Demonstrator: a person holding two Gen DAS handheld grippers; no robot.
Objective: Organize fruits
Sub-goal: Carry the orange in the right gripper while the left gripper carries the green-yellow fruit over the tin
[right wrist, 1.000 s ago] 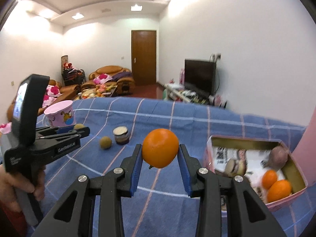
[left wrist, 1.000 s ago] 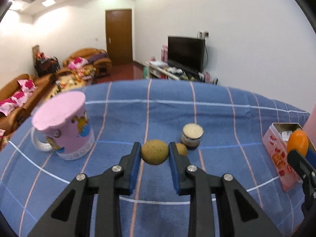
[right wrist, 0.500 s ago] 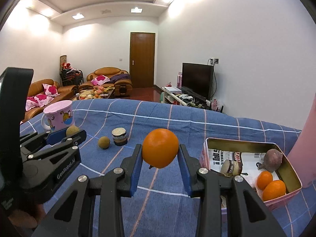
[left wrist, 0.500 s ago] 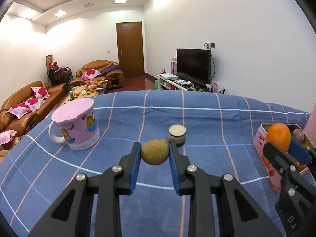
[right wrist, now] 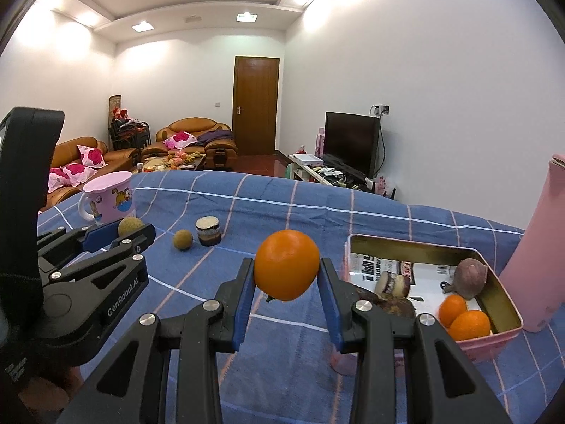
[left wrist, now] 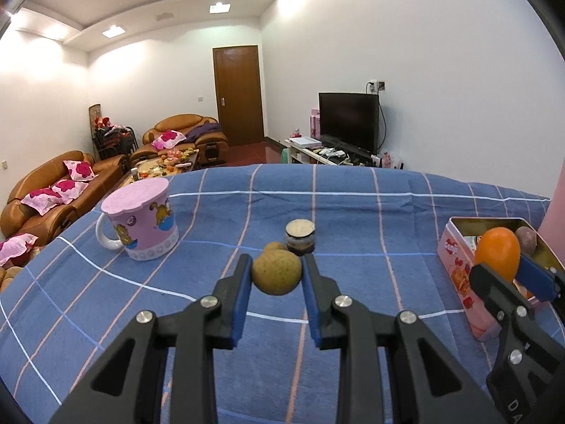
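Your left gripper, pinching the longan, has lifted clear; right gripper clamps the orange, probably tin-bound.

Blue checked bedspread — on it: mug, jar, brown fruit, tin.
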